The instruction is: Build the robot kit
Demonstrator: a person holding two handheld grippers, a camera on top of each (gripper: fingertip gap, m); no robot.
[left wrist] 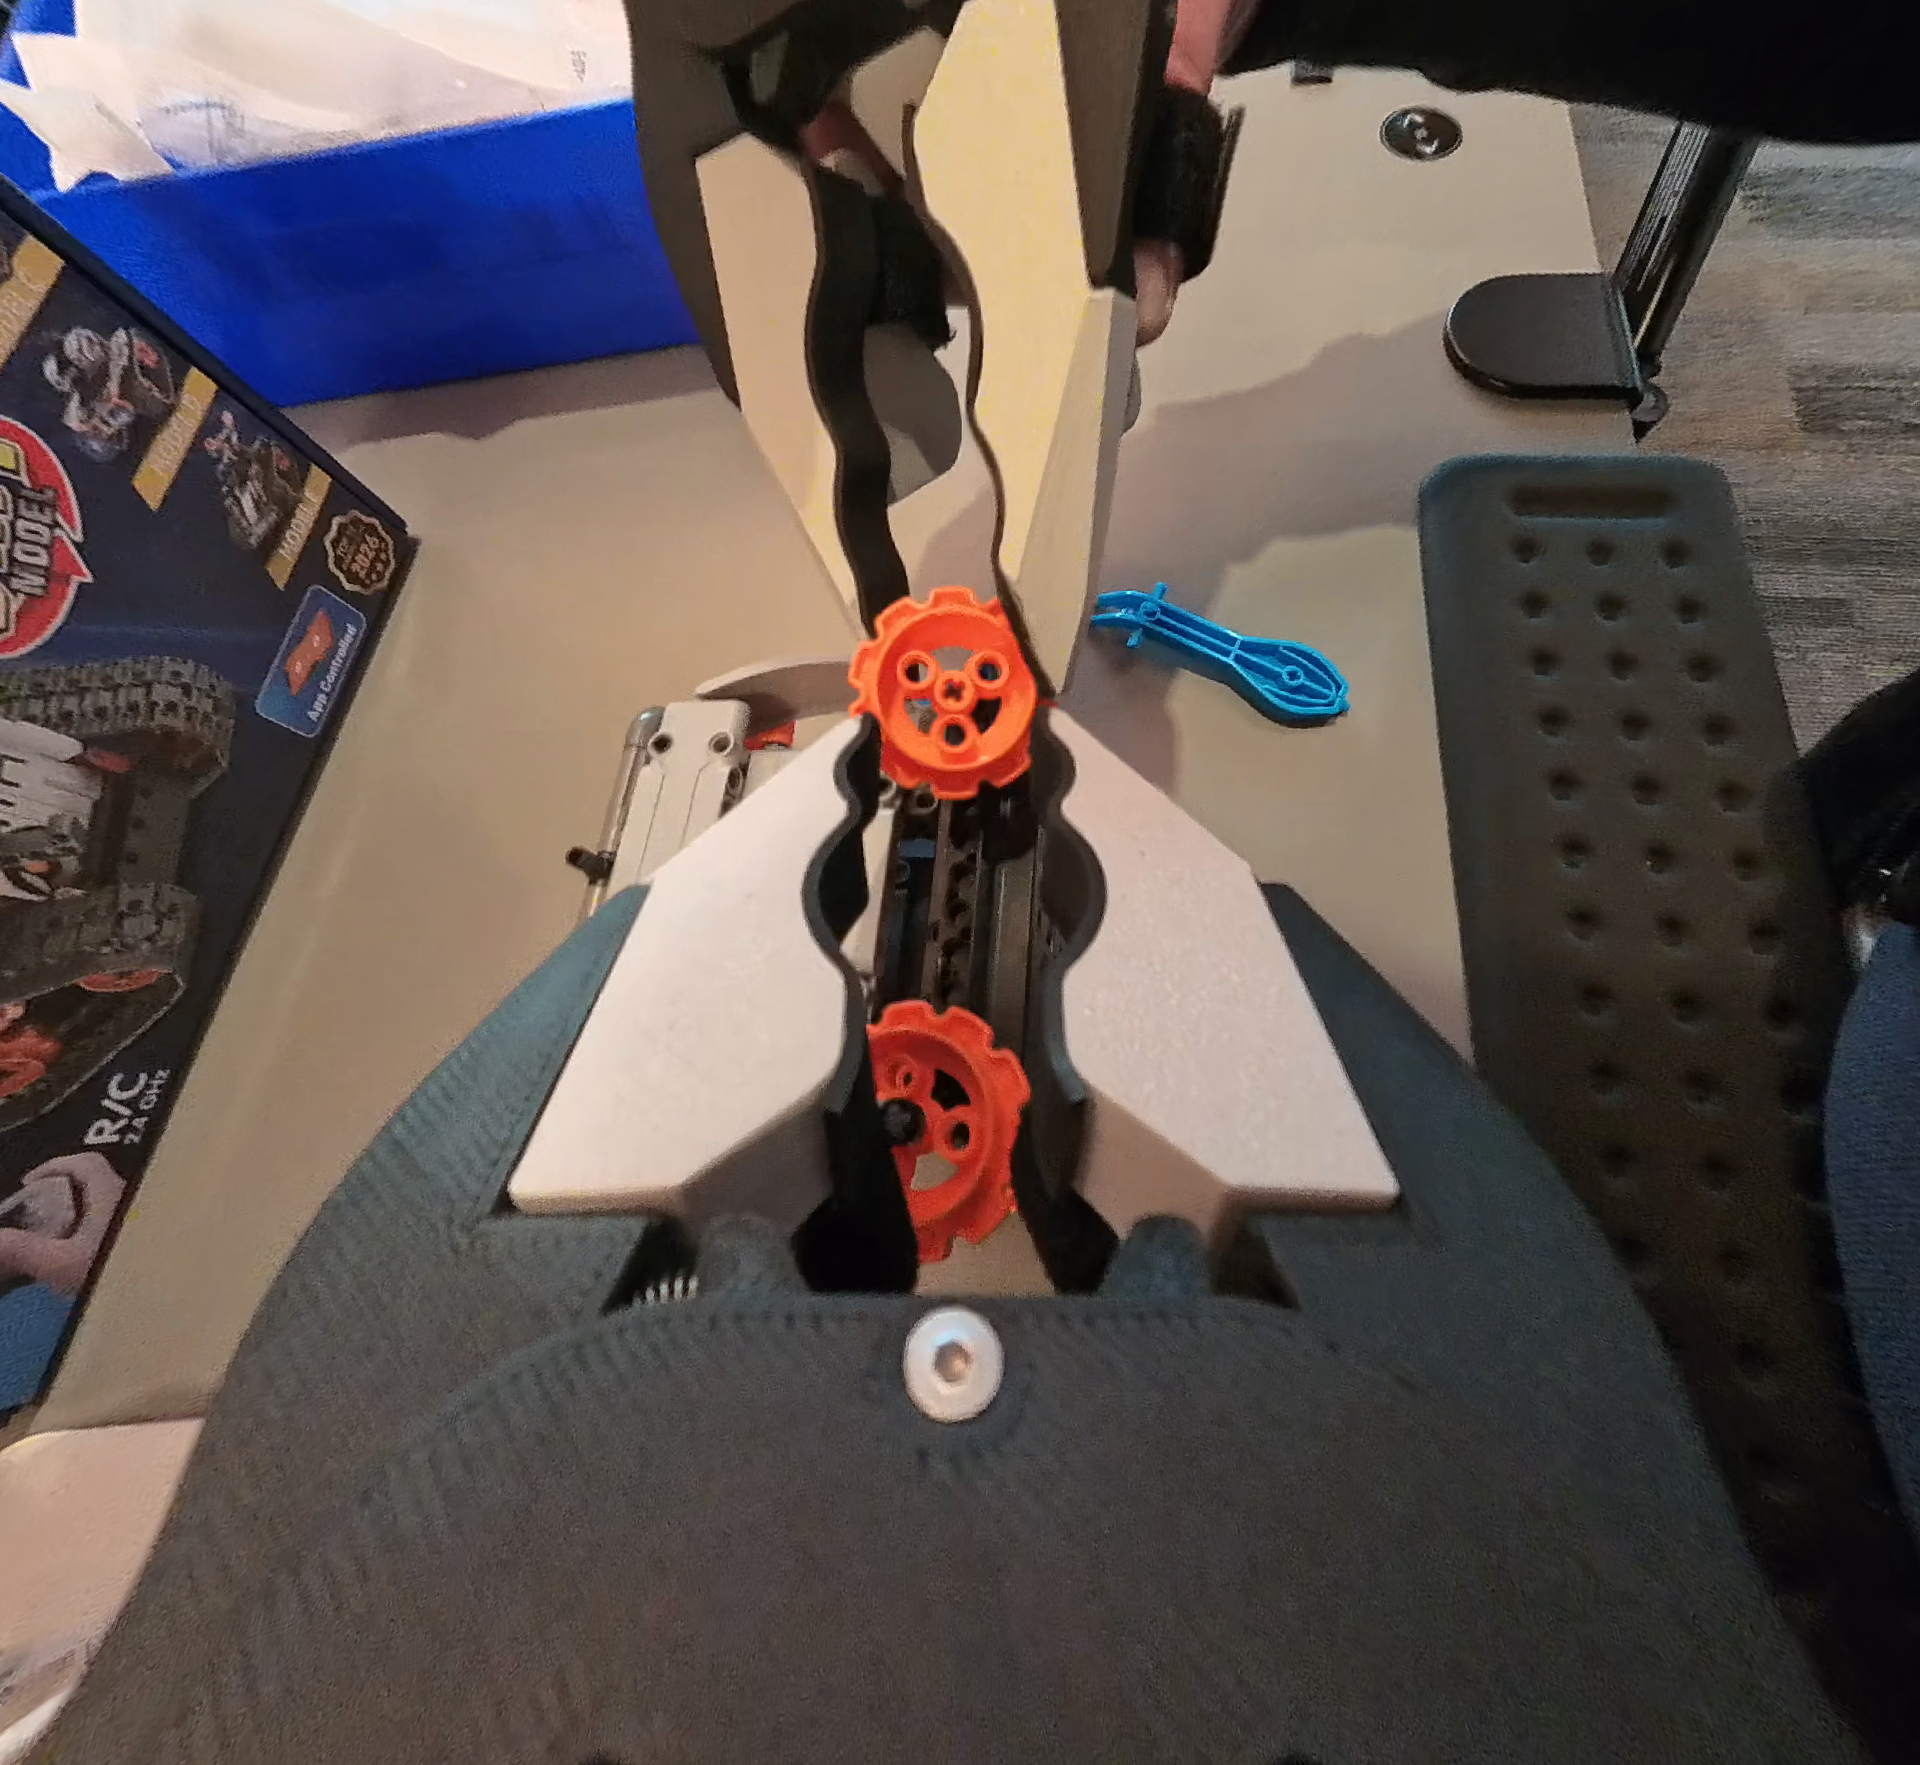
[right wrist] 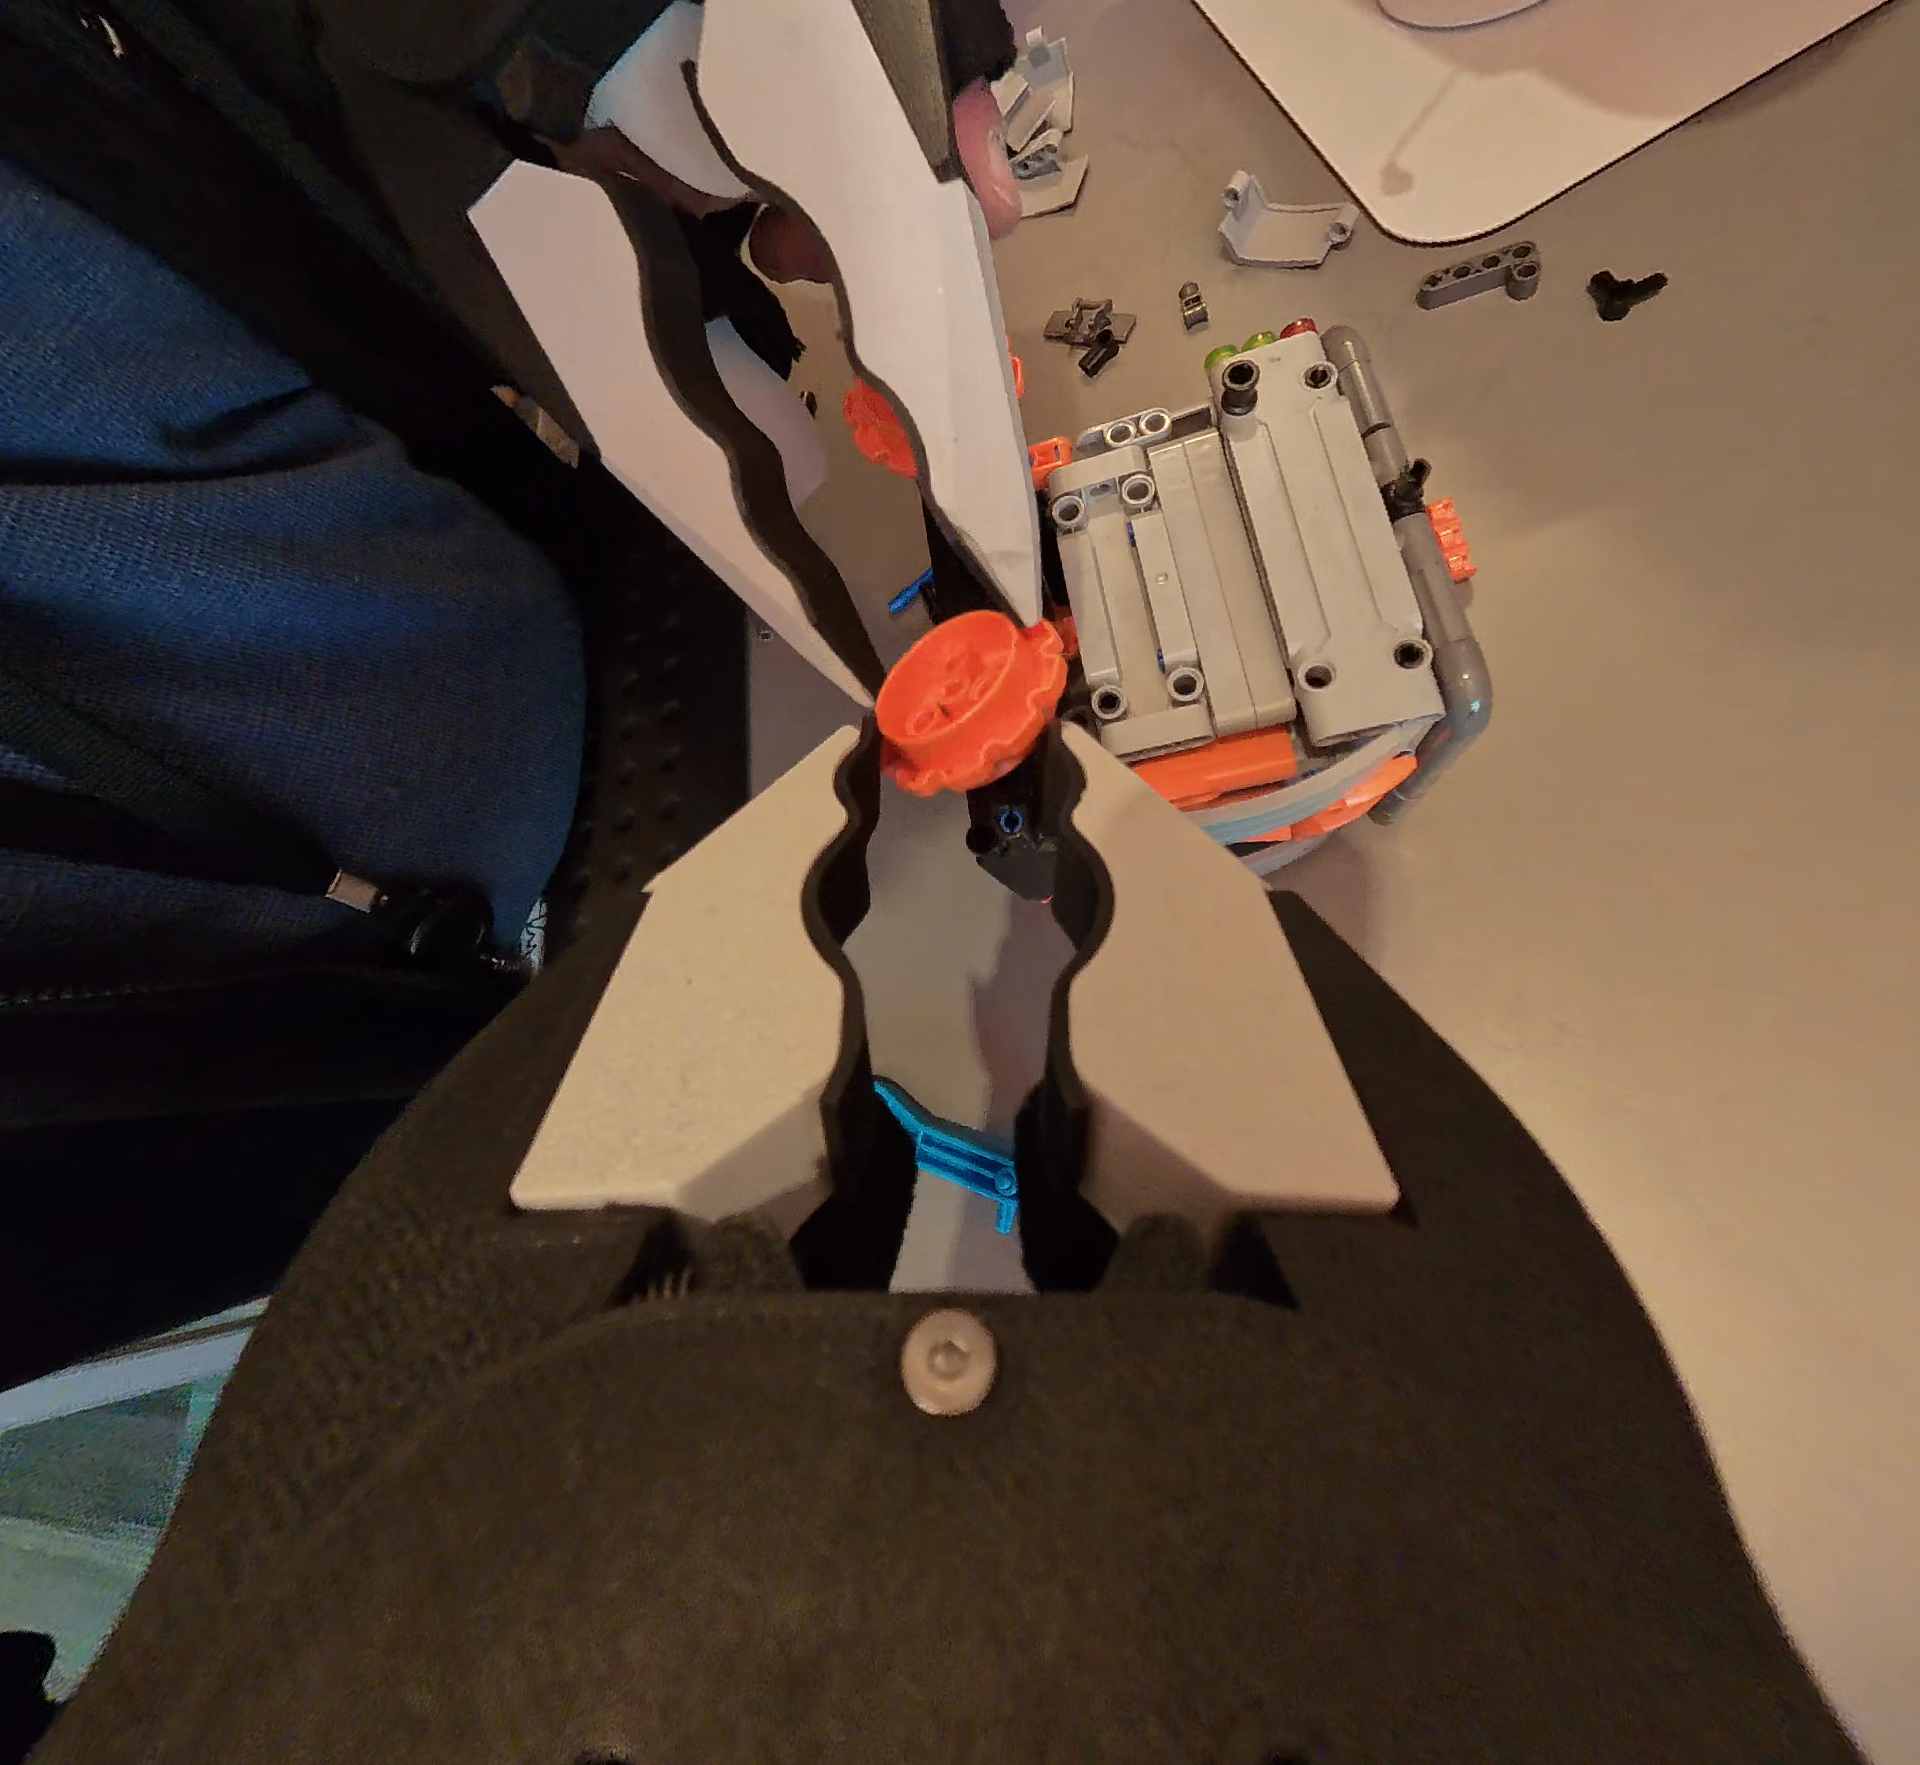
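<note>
My left gripper (left wrist: pixel 956 739) is shut on a black beam frame (left wrist: pixel 961 884) that carries two orange toothed wheels. The near wheel (left wrist: pixel 945 1128) sits deep between its fingers. The far wheel (left wrist: pixel 943 689) is at its fingertips. My right gripper (right wrist: pixel 966 733) comes from the opposite side and is shut on that far wheel (right wrist: pixel 966 697); in the left wrist view its tips (left wrist: pixel 951 645) flank the wheel. The frame joins a grey and orange brick model (right wrist: pixel 1247 572) on the table. A gloved hand (left wrist: pixel 1174 188) holds the right gripper.
A blue plastic tool (left wrist: pixel 1226 666) lies on the beige table (left wrist: pixel 468 676). A printed toy box (left wrist: pixel 156 780) and a blue bin (left wrist: pixel 364 261) stand left. Loose grey and black pieces (right wrist: pixel 1283 229) lie beyond the model. A black perforated pad (left wrist: pixel 1621 780) borders the table.
</note>
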